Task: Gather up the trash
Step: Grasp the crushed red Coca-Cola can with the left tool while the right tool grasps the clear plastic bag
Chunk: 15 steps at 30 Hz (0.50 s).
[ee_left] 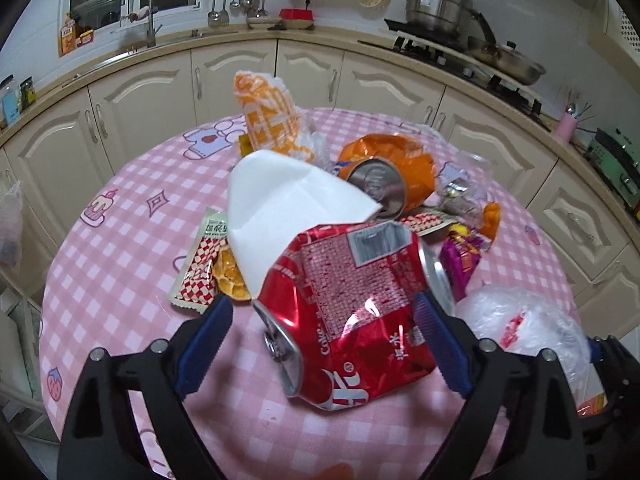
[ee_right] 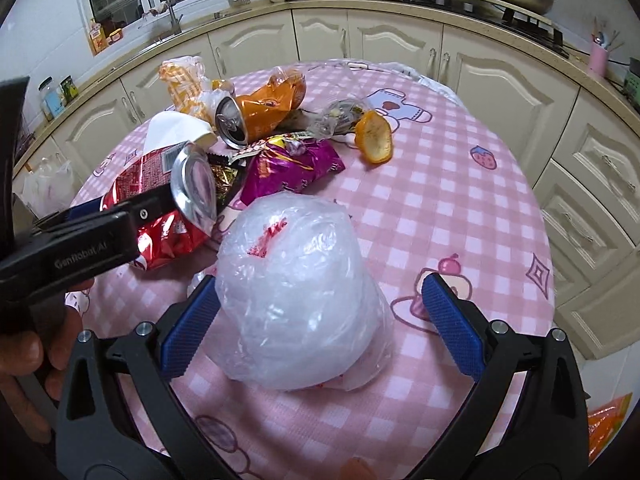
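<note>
A crushed red cola can lies on the pink checked table between the fingers of my left gripper. The jaws stand wide, the right pad close to the can. The can also shows in the right wrist view. My right gripper is open around a clear plastic bag, apart from both pads. Behind lie a white napkin, a crushed orange can, a purple wrapper, an orange peel and an orange-white bag.
A red-and-white checked wrapper and a clear wrapper lie in the pile. Cream cabinets curve behind the table, with a sink and a stove with pots. A white bag hangs at the far left.
</note>
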Tool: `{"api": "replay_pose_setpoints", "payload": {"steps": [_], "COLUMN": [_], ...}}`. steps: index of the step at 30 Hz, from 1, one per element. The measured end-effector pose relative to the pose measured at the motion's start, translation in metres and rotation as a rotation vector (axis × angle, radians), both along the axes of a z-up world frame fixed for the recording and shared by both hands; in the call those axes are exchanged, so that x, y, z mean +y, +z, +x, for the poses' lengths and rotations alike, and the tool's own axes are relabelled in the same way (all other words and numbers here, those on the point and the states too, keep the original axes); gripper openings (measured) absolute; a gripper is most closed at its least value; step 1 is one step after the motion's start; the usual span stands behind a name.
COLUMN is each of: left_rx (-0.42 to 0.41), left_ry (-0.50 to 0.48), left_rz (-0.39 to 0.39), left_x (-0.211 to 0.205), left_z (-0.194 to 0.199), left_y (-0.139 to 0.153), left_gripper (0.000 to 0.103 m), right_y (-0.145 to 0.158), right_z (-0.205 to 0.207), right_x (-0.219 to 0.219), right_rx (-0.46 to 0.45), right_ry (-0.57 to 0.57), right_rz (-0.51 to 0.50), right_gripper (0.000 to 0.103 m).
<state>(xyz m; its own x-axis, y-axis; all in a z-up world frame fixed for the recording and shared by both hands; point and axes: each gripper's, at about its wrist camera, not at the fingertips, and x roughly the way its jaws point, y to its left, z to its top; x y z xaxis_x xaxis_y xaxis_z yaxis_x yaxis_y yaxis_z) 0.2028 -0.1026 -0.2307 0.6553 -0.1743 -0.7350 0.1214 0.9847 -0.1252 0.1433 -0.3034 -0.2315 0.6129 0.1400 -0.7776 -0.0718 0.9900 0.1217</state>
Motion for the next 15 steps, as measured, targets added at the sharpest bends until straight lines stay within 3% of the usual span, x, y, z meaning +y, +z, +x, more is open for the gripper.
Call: {"api": "replay_pose_setpoints", "payload": {"steps": [4, 8, 12, 14, 15], "left_rx": [-0.034, 0.008, 0.056, 0.043, 0.038], "left_ry": [-0.003, 0.022, 0.034, 0.016, 0.000], "left_rz": [-0.038, 0.018, -0.123, -0.135, -0.145], "left_x": [0.000, -0.013, -0.004, -0.005, -0.006], "left_z": [-0.010, 0.006, 0.017, 0.015, 0.012], "left_y": [0.015, 0.006, -0.012, -0.012, -0.011], "left_gripper": [0.098, 0.099, 0.098, 0.085, 0.072], "right_y": [-0.001, -0.003, -0.004, -0.005, -0.007], "right_z": [-0.001, 0.002, 0.004, 0.005, 0.004], "right_x": [0.003, 0.004, 0.006, 0.008, 0.008], "right_rx": [0.004, 0.008, 0.004, -0.001, -0.001], "right_ry": [0.009, 0.007, 0.007, 0.016, 0.028], "right_rz": [-0.019, -0.021, -0.022, -0.012, 0.006], "right_gripper": [0.098, 0.098, 0.098, 0.097, 0.090]}}
